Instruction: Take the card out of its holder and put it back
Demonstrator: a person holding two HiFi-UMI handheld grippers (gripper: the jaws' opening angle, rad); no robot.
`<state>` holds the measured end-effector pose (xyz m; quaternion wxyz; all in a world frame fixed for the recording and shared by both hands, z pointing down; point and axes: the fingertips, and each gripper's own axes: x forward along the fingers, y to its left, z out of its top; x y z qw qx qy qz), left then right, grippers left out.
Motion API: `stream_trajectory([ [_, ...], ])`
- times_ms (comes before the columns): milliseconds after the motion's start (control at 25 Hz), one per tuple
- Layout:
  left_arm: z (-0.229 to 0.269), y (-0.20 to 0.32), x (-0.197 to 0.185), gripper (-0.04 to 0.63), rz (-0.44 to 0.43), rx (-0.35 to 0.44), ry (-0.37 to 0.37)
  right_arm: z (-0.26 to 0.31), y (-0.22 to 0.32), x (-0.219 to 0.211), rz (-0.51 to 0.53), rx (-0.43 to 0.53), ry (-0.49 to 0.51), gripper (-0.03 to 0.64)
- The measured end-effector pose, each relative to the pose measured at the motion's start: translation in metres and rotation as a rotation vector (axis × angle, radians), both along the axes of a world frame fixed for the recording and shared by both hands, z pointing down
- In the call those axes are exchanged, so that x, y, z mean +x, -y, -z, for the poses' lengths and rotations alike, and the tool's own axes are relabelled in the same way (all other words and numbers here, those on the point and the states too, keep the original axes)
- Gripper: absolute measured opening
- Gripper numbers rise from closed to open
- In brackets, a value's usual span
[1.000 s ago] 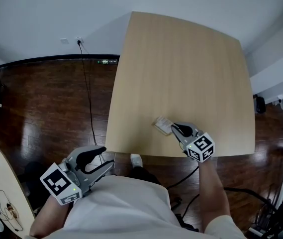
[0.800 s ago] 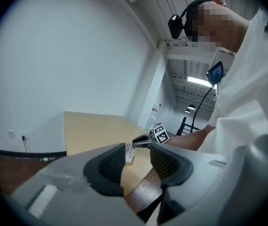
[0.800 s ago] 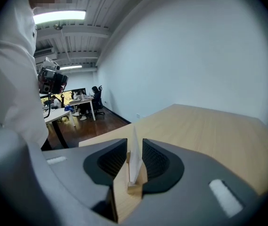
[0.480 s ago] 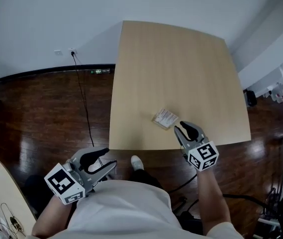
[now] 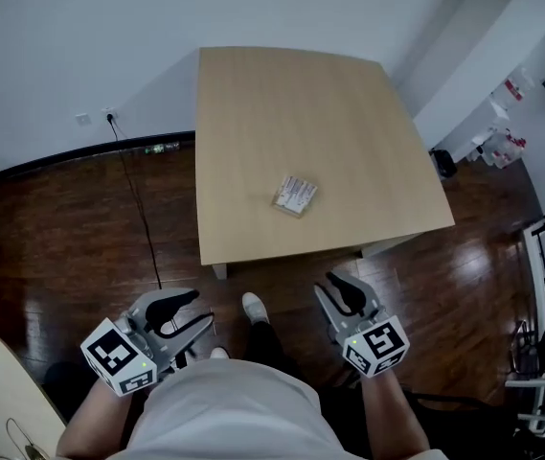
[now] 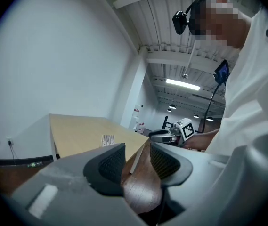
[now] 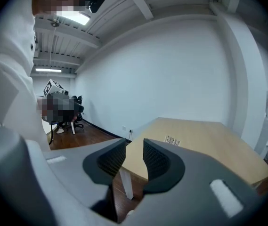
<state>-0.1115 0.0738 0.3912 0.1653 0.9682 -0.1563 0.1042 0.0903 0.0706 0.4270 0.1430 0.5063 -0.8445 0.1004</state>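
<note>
Head view, for the change: pinched shut at the near edge of the card holder [image 5: 294, 195] 1 second ago, now let go and pulled well back with the right gripper [image 5: 337, 287], off the table [image 5: 291, 94] and out over the dark wood floor [image 5: 80, 228]. Jaws opening, by the right gripper view: ribbed pads apart, nothing between them, only the table's edge far beyond in the gap. Leaves the card holder lying flat and alone near the table's front edge, slightly askew, printed side up, well apart from both tools. Stepped back too, judging by the whole tabletop now in sight with bare floor in front of it.

For the task: reads as a release after the put-back, so probably at or near the end. Too small from here to tell whether anything sits fully inside the holder.

Pose: both tools held low and close to the torso [image 5: 229, 405], aimed forward toward the table. Left gripper [image 5: 195, 310] on its own side, spread as well, pads parted with only floor and table edge showing between them in the left gripper view; touching nothing. Right one roughly level with it on the other side, a white shoe [image 5: 253, 307] on the floor between the 2.
</note>
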Motion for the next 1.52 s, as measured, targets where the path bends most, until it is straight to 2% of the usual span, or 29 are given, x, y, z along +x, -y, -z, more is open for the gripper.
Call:
stream_trajectory([
  [280,-0.011,-0.033,-0.01,0.169,-0.036,-0.008,-0.009,0.014,-0.09,-0.017,-0.079,-0.022,-0.013,0.118],
  [560,-0.016,-0.049,-0.006,0.164,-0.055,0.008,0.005,0.021,-0.136,-0.025,-0.121,-0.018,0.009,0.118],
  [1080,-0.008,-0.057,0.022,0.164,-0.076,0.023,0.002,0.029,-0.146,-0.033,-0.085,-0.014,0.011,0.11],
  [1520,-0.002,-0.061,0.025,0.164,-0.096,0.033,-0.006,0.033,-0.149,-0.033,-0.095,-0.018,0.003,0.1],
])
